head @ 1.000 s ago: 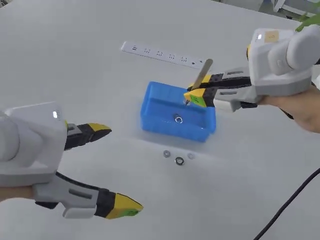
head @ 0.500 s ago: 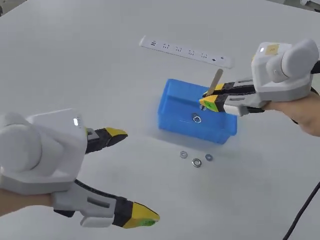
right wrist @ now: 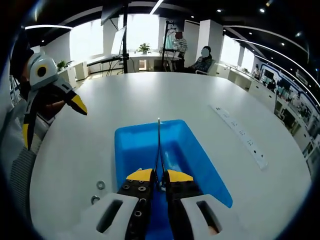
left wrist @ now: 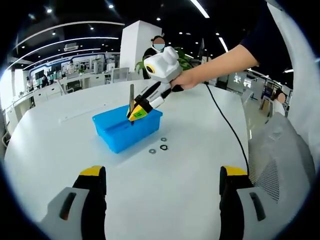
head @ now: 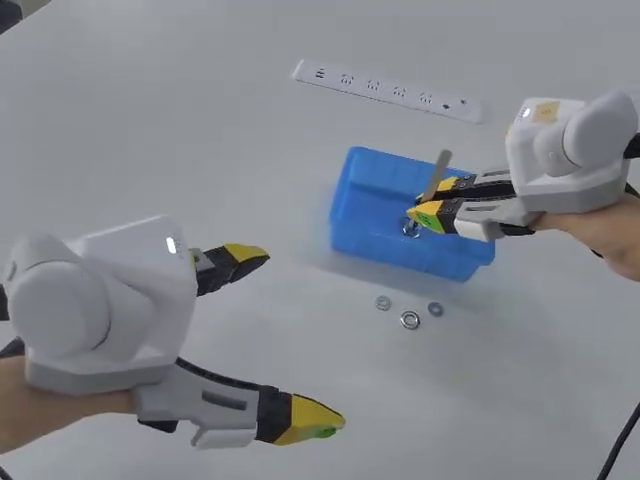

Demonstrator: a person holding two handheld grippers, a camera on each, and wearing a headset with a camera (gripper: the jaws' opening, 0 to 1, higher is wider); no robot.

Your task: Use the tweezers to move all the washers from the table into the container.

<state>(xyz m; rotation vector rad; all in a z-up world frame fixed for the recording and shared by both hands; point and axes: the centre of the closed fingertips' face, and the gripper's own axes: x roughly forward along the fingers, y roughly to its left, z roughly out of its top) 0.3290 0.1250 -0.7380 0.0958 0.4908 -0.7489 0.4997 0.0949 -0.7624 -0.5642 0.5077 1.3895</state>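
Note:
A blue container stands mid-table, also seen from the left gripper view as a blue container. My right gripper hovers over its right part, shut on the tweezers, whose thin tips point down into the box. One washer lies inside by the tips. Three washers rest on the table just in front of the container; washers appear in the left gripper view too. My left gripper is open at lower left, well apart from them, holding nothing.
A white power strip lies beyond the container. A black cable trails from the right gripper across the table. The table is plain white. People stand far back in the room.
The head camera has shifted, so everything sits further right in the picture. The right gripper with the tweezers has dipped slightly closer to the washer in the container. The left gripper stays open.

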